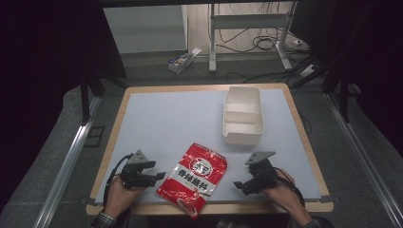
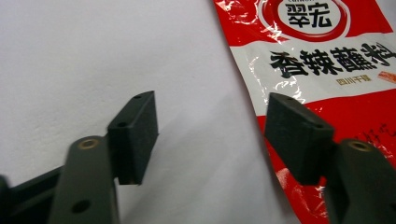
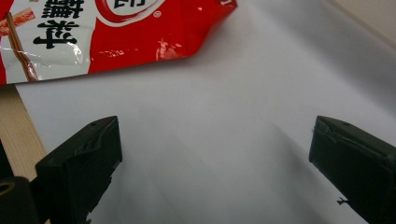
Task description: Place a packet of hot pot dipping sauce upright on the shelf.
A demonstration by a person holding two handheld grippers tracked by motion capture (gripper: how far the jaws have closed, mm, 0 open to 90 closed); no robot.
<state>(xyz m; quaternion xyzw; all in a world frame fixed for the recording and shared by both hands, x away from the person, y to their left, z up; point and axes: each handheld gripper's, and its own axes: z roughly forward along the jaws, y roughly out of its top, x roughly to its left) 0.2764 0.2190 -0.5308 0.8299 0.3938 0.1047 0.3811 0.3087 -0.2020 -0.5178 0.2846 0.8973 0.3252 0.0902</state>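
A: How many things lie on the table?

B: Two. One red and white snack packet lies flat at the near edge, its near end over the rim, and one white tray with two compartments sits far right.

A: And the grippers?

B: Two, one in each hand. The left gripper is just left of the packet, jaws spread, nothing between them; in its own view one jaw hangs over the packet's edge. The right gripper is near the packet's right side, apart from it, jaws wide over bare table.
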